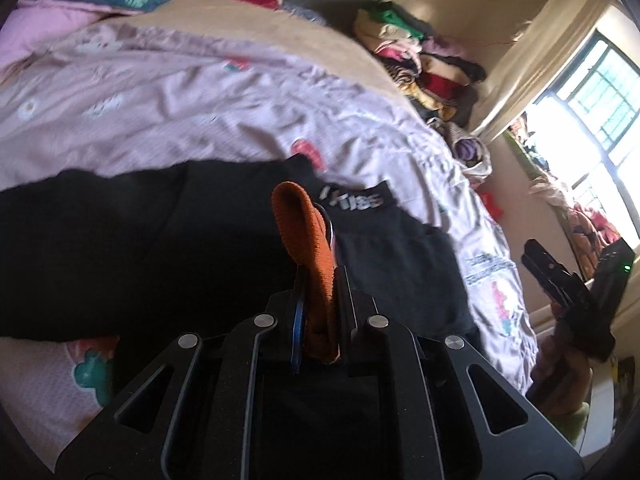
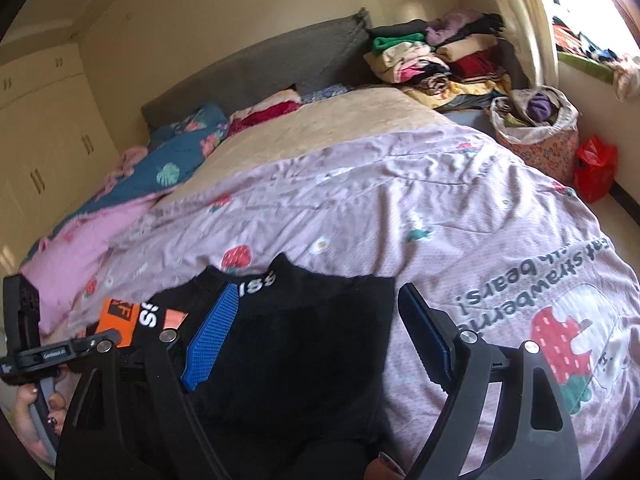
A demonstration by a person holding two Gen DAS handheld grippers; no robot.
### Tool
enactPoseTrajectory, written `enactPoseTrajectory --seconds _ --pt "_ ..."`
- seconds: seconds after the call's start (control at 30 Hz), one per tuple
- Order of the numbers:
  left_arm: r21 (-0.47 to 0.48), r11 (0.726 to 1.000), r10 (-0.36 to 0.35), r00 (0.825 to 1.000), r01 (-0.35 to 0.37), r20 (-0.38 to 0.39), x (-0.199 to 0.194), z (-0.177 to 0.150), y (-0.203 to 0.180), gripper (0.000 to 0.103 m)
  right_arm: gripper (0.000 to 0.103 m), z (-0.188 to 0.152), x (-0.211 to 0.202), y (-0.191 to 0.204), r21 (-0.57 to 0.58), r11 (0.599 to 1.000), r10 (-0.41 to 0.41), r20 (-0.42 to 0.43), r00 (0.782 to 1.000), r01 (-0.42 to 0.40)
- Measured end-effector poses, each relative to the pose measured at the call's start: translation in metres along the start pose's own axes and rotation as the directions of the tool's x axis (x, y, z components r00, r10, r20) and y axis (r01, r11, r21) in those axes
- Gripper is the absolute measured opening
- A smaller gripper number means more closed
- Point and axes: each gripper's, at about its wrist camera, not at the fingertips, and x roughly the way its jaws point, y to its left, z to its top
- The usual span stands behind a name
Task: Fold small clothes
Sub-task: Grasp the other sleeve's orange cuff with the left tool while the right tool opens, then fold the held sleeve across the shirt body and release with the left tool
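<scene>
A black garment (image 1: 168, 240) with white lettering on its band lies spread on the pink strawberry bedspread (image 1: 168, 112). My left gripper (image 1: 320, 280) is shut on the garment's orange band (image 1: 304, 232), which stands up in a fold between the pads, lifted off the bed. In the right wrist view the same black garment (image 2: 304, 344) lies under my right gripper (image 2: 316, 320), whose blue-padded fingers (image 2: 212, 336) stand wide open above the cloth, holding nothing. The orange band (image 2: 118, 318) shows at the left there, beside the left gripper (image 2: 80, 350).
Folded clothes are piled (image 2: 440, 56) at the bed's far right corner, by a full cloth basket (image 2: 540, 128) and a red bag (image 2: 594, 168). Pillows (image 2: 180, 160) and a grey headboard (image 2: 256, 64) lie at the far end. A bright window (image 1: 600, 112) is to the right.
</scene>
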Motion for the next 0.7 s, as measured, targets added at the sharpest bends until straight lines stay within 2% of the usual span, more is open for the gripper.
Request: enactPoseTrajectory --seconds 0.2,0.37,0.47,0.53,0.6,0.7 --pt "-0.013 0.999 0.047 0.999 -0.047 -0.011 0.004 -0.004 0.018 0.01 0.081 -0.019 0.018 0.02 -0.039 0.999 -0.014 -0.078 0.997 0.011" --pt "0.002 0.991 0.132 0.99 -0.132 0.044 -0.009 -0.007 0.025 0.015 0.081 -0.03 0.026 0.031 -0.058 0.998 -0.042 -0.109 0.993 0.036" --pt "0.009 0.99 0.14 0.989 -0.14 0.051 -0.013 -0.009 0.026 0.017 0.081 -0.04 0.031 0.037 -0.071 0.997 -0.046 -0.134 0.99 0.037" --pt "0.028 0.99 0.135 0.99 -0.136 0.036 -0.011 -0.013 0.023 0.022 0.081 -0.048 0.036 0.042 -0.081 0.996 -0.051 -0.154 0.987 0.038" --pt "0.051 0.99 0.128 0.992 -0.128 0.006 -0.004 -0.017 0.019 0.035 0.081 -0.053 0.039 0.047 -0.09 0.995 -0.053 -0.17 0.984 0.038" --pt "0.093 0.985 0.155 0.986 -0.148 -0.065 0.014 -0.028 0.017 0.04 0.081 -0.063 0.046 0.051 -0.1 0.994 -0.066 -0.202 0.977 0.047"
